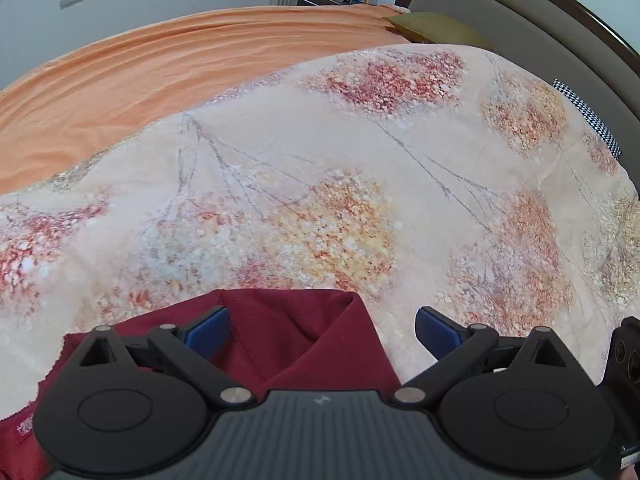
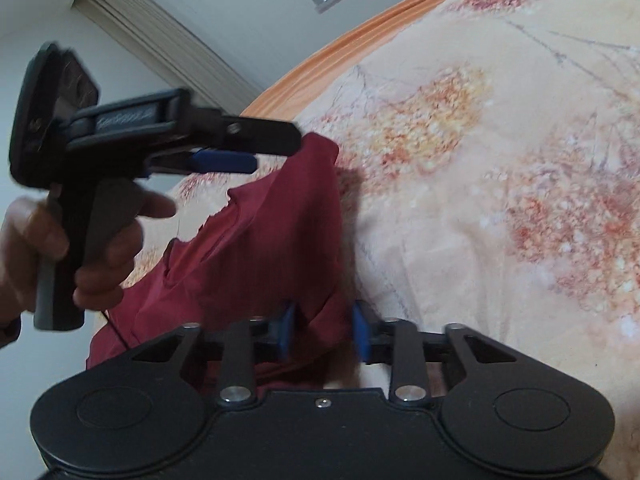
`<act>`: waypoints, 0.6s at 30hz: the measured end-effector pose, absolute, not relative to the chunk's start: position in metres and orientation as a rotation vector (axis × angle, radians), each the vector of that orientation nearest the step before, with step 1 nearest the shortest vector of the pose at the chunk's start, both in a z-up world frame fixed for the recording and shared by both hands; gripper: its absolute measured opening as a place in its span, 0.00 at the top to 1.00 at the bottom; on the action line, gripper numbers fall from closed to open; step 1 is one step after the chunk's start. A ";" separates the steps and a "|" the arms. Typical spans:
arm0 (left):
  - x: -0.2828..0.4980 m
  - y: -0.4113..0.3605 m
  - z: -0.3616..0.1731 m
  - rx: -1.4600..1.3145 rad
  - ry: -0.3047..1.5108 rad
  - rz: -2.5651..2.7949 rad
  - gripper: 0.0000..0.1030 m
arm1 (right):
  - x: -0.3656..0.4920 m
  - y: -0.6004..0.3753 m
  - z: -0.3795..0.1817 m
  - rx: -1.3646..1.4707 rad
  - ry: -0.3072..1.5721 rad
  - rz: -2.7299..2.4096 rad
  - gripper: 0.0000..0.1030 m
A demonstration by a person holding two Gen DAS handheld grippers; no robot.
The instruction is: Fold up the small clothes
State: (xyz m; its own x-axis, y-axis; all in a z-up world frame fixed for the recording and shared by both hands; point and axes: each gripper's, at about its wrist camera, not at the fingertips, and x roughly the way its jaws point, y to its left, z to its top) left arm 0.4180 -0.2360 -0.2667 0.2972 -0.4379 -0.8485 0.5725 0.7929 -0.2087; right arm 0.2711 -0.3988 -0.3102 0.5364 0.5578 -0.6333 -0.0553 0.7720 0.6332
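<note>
Folding looks barely begun, judging by the left wrist view: the dark red garment point(image 1: 296, 336) lies bunched with one flap doubled over on the floral quilt point(image 1: 360, 184), its scalloped hem and a label showing at lower left. The left gripper point(image 1: 322, 330) hangs over it with its blue pads wide apart, nothing between them. Beyond the quilt an orange sheet point(image 1: 140, 68) stretches flat toward the window wall, and the headboard point(image 1: 520, 16) closes the right side; open bedding ahead gives plenty of room to spread the piece.

From the right wrist view, the right gripper point(image 2: 324, 332) has its blue pads drawn close on a gathered fold of the garment point(image 2: 256, 248), apparently pinching it, though blur leaves contact unsure. A hand point(image 2: 76, 240) carries the left gripper point(image 2: 256, 148) above the garment's far corner.
</note>
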 end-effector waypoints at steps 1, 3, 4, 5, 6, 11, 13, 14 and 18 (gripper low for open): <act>0.419 -0.237 -0.268 0.123 1.087 -0.686 0.12 | 0.271 -0.400 -0.312 0.611 0.944 0.392 0.85; 0.422 -0.236 -0.271 0.076 1.118 -0.706 0.34 | 0.266 -0.405 -0.312 0.673 0.939 0.377 0.87; 0.423 -0.237 -0.273 0.064 1.124 -0.704 0.37 | 0.264 -0.410 -0.313 0.728 0.934 0.361 0.87; 0.425 -0.238 -0.274 0.062 1.118 -0.696 0.38 | 0.260 -0.415 -0.313 0.800 0.924 0.343 0.88; 0.427 -0.240 -0.276 0.066 1.105 -0.678 0.38 | 0.256 -0.420 -0.315 0.883 0.912 0.323 0.88; 0.434 -0.250 -0.297 0.192 1.077 -0.504 0.35 | 0.239 -0.434 -0.347 1.218 0.928 0.168 0.88; 0.427 -0.251 -0.295 0.235 1.048 -0.517 0.34 | 0.239 -0.432 -0.353 1.197 0.968 0.138 0.86; 0.423 -0.249 -0.289 0.244 1.024 -0.525 0.30 | 0.242 -0.431 -0.349 1.162 0.978 0.140 0.82; 0.387 -0.217 -0.250 0.209 0.893 -0.572 0.02 | 0.250 -0.436 -0.304 0.902 0.879 0.209 0.66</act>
